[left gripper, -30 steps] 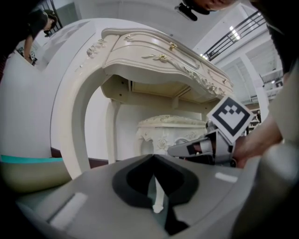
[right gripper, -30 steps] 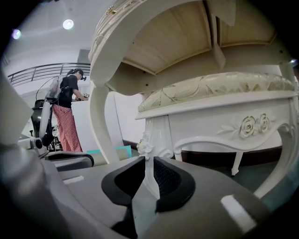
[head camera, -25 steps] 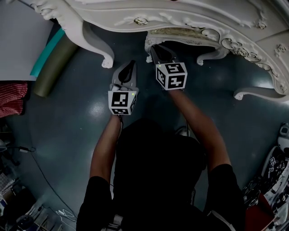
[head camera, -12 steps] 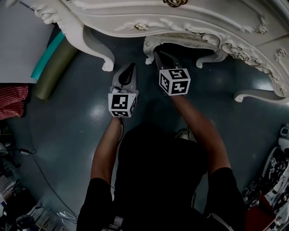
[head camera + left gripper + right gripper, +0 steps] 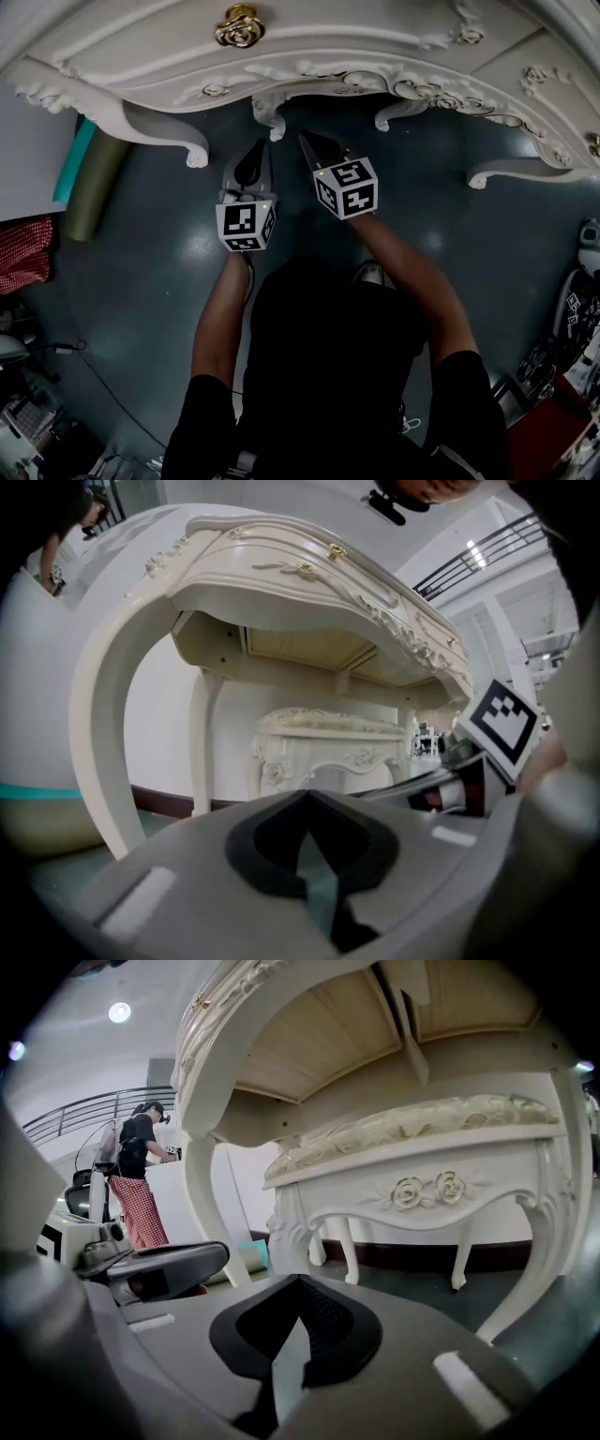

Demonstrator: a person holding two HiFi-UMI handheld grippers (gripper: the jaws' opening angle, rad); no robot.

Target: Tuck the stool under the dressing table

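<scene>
The stool stands deeper under the dressing table than a second ago, nearly tucked in, while the left gripper and right gripper keep their jaws closed, holding nothing.

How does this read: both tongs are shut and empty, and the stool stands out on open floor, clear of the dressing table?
Wrong on the stool: the right gripper view shows it under the dressing table. Left tongs and right tongs are indeed shut and empty.
</scene>
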